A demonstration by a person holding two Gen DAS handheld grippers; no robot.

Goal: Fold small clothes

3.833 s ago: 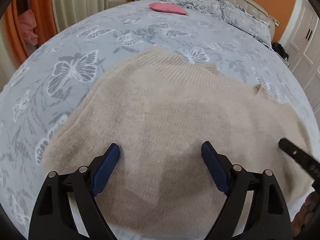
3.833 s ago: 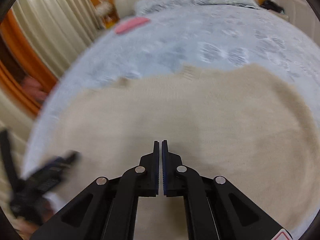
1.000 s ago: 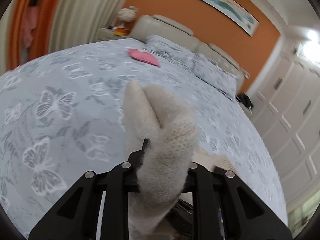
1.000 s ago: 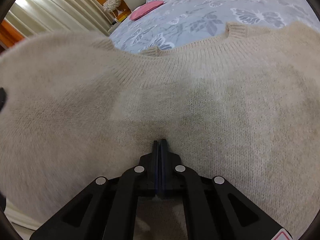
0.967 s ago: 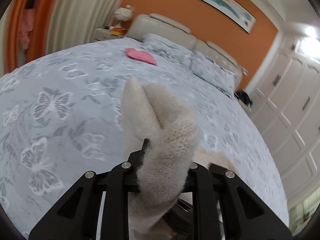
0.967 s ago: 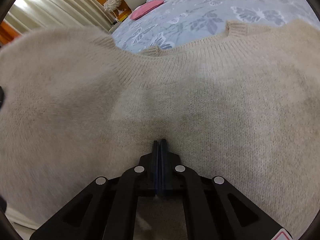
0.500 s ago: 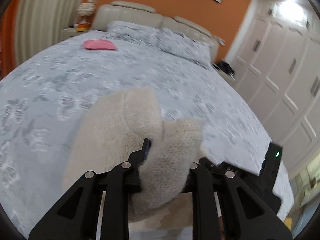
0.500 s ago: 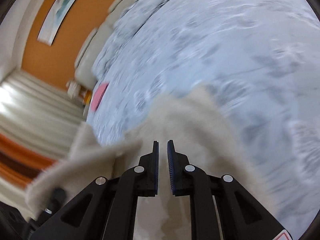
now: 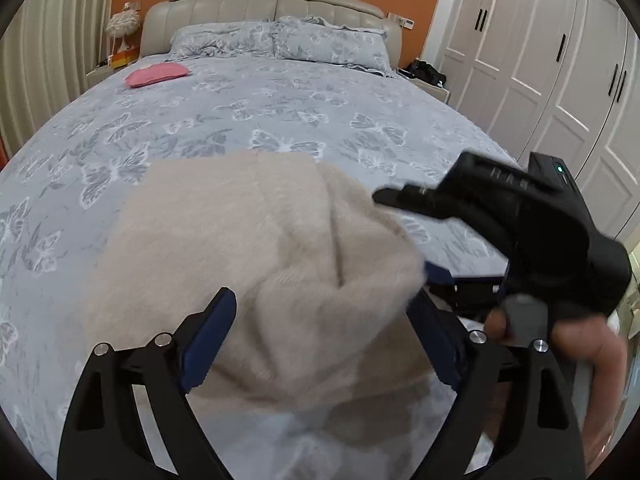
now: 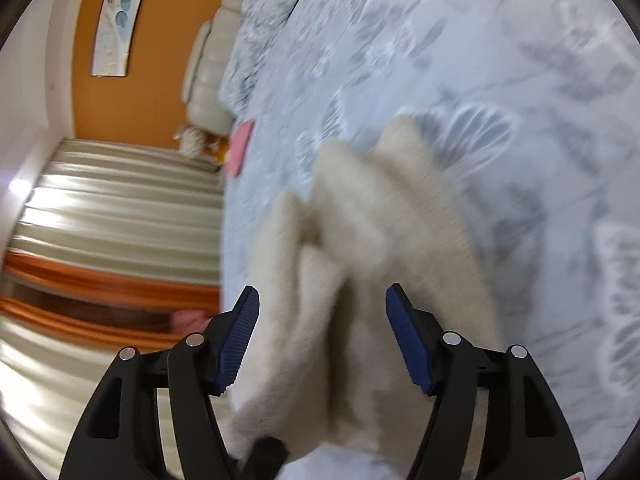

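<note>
**Now Released: Both Grippers Spread Over the Folded Sweater**

Leftmost in the left wrist view, a pink cushion (image 9: 157, 74) lay near the head end of the bed (image 9: 280, 120), close to its left edge. Two grey butterfly-print pillows (image 9: 280, 40) stood against the beige headboard (image 9: 264, 0).

The beige knit sweater (image 9: 260, 264) lay bunched in folded layers on the grey butterfly bedspread, at the foot edge of the bed and roughly midway across it. The left gripper (image 9: 326, 344) was positioned over the near part of the sweater. Its jaws had just been opening and stood spread wide. Sweater fabric lay between the blue pads (image 9: 208, 340), but the pads did not press on it.

To the right, the right gripper (image 9: 432, 236) appeared as a black body held by a hand (image 9: 560, 344), beside the sweater's right side. White wardrobe doors (image 9: 560, 60) lined the wall past the right edge of the bed.

The right wrist view was rolled and blurred. The right gripper (image 10: 322, 340) had likewise just been opening, and its jaws stood apart. The sweater (image 10: 372, 248) lay in loose folds between and beyond the fingers (image 10: 240, 336), with no pad contact visible. Striped curtains (image 10: 112, 208) filled the left of that view.
</note>
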